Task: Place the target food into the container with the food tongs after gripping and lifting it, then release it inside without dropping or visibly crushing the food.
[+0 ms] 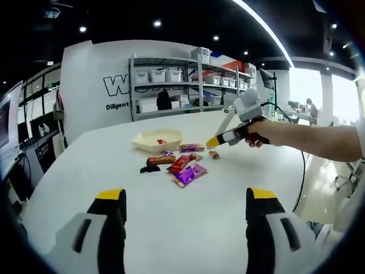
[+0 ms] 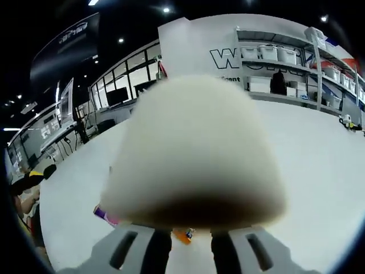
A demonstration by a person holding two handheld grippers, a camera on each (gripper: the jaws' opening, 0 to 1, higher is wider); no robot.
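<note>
Blocking the right tongs [image 2: 182, 242] (grip unclear), a pale blur [image 2: 194, 154]; left tongs [image 1: 187, 220] spread.

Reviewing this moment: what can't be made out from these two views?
- Right gripper view: a blurred pale object close to the lens hides the table and most snacks; what it is, unclear.
- Left gripper view: whether the right gripper holds anything; too small.
- Left gripper view: wrapper labels unreadable; tray contents too small.

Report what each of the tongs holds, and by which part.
Left tongs: open, nothing held. Right tongs: cannot tell; a blurred pale mass hides their tips.
</note>
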